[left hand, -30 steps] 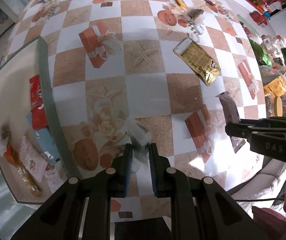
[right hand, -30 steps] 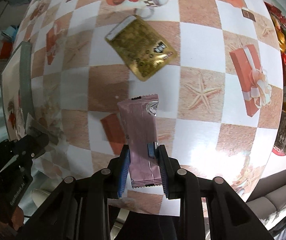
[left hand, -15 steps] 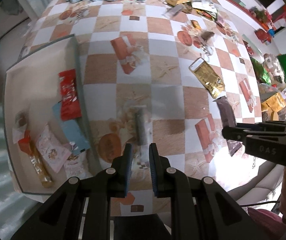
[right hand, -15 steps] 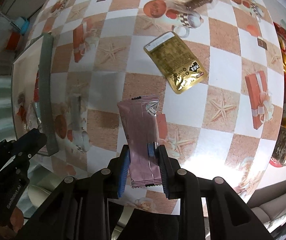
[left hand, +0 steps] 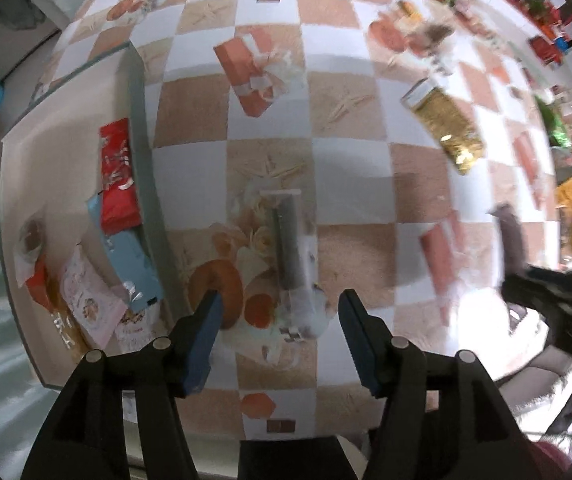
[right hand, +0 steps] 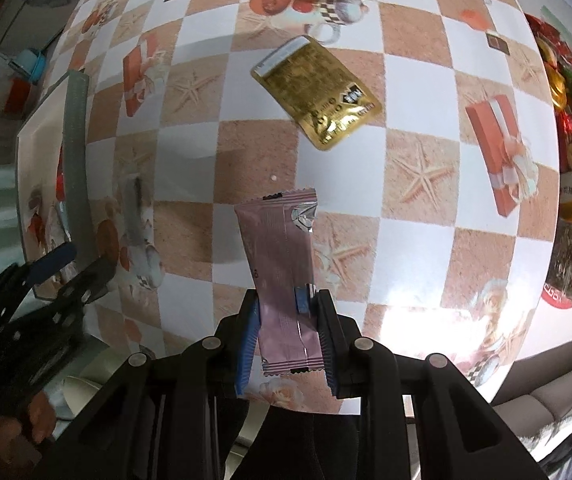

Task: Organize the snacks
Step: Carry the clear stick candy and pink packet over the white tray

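Snacks lie across the checkered tabletop (left hand: 349, 184). Left tool (left hand: 280, 320) has just been opening, nothing gripped, above a clear-wrapped bar (left hand: 286, 252) beside the tray (left hand: 142, 128). Right tool (right hand: 286, 316) grips a pink packet (right hand: 282, 248) off the tabletop; gold pouch (right hand: 317, 92) beyond.

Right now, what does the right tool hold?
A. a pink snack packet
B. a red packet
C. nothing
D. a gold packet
A: the right tool is shut on the pink snack packet, while the gold packet lies apart on the table.
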